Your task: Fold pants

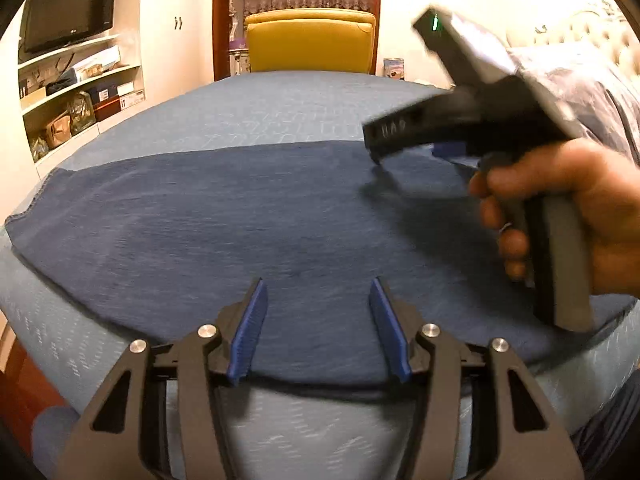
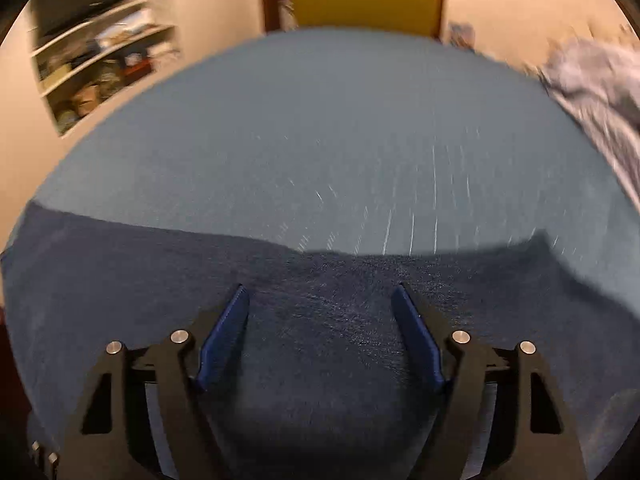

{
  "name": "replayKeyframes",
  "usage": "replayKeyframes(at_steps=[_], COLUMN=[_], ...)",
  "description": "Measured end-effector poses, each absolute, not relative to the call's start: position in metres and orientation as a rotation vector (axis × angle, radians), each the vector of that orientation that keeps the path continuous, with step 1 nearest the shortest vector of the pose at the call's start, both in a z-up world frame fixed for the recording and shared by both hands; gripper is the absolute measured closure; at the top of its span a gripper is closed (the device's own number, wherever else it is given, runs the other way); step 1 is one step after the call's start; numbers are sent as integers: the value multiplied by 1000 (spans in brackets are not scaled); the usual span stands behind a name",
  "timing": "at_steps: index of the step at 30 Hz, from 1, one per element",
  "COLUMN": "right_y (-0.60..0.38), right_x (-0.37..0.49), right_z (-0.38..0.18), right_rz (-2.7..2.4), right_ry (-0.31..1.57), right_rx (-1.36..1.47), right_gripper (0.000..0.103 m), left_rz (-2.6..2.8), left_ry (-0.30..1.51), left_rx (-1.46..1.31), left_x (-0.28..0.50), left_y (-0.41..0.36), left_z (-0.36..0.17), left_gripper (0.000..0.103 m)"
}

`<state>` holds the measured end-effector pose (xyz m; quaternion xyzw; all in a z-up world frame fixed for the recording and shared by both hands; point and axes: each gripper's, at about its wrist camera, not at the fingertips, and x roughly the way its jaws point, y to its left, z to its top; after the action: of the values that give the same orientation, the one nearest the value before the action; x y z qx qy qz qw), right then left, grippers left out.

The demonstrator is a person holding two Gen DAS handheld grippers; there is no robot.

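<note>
Light blue bed [image 1: 280,108] fills both views, and the dark pants [image 1: 240,220] lie flat across its lower middle. Left claw [image 1: 318,330] and right claw [image 2: 320,336] hover half open, empty. Next I think each must grip an edge for folding.

We've got a light blue patterned bedspread [image 1: 280,120] over the bed, a mustard yellow padded chair [image 1: 311,42] beyond it, white wall shelves [image 1: 80,92] stuffed with boxes and bags, plus a black flat TV [image 1: 68,12] on top.
</note>
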<state>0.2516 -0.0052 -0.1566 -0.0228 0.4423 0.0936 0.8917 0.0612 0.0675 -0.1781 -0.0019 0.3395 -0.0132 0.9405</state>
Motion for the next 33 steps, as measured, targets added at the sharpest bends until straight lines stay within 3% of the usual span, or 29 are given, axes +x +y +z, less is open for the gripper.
replayKeyframes(at_steps=[2,6,13,17,23,25,31,33], right_y=[1,5,2,16,54,65,82,83], right_x=[253,252,241,204,155,147,133,133], right_z=[-159,-164,-161,-132,-126,-133,-158,-162], right_rz=[174,133,105,108,186,200,141,116], right_ry=[902,903,880,768,765,784,846,854], right_rx=[-83,-106,-108,-121,-105,-112,-129,-136], right_gripper=[28,16,15,15,15,15,14,4], left_rz=[-49,-33,-19,104,159,147,321,337], left_ry=[675,624,595,512,689,758,775,787], left_rx=[-4,7,47,-32,15,12,17,34], left_x=[55,47,45,53,95,102,102,107], left_y=[72,69,66,111,188,220,313,330], left_z=[-182,-189,-175,-151,-169,-177,-177,-171], left_gripper=[48,44,35,35,34,20,17,18])
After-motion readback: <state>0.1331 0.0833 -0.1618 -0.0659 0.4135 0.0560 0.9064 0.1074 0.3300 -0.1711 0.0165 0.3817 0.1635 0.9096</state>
